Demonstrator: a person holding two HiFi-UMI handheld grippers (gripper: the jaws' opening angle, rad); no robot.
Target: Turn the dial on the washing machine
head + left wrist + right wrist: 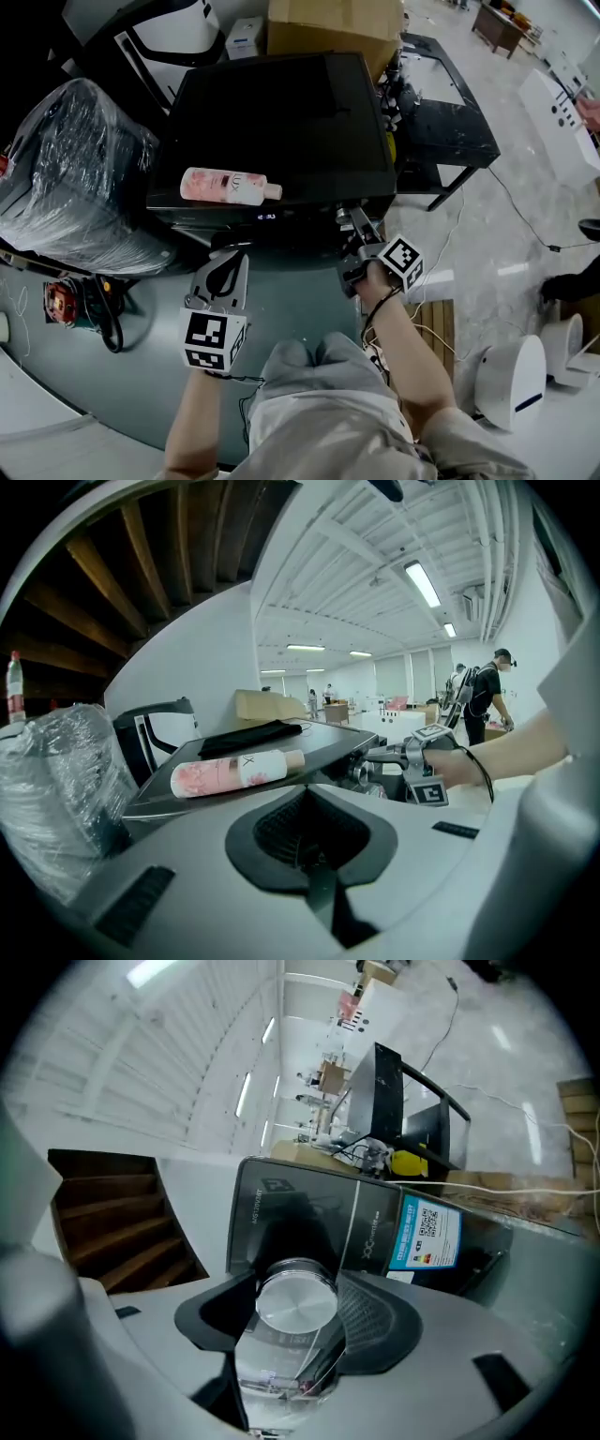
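The black washing machine (281, 122) stands in front of me, with a pink and white bottle (230, 186) lying on its lid. My right gripper (354, 225) reaches to the front panel at the machine's right. In the right gripper view the silver dial (296, 1302) sits between the two dark pads (375, 1321) of the right gripper (298, 1309), which stands open wide around it. My left gripper (225, 267) hangs shut and empty below the panel's left part; in the left gripper view its jaws (309, 874) meet.
A plastic-wrapped bundle (75, 178) sits left of the machine. A cardboard box (333, 23) is behind it and a black table (445, 112) to its right. A blue label (427, 1232) marks the panel. A person (487, 696) stands far off.
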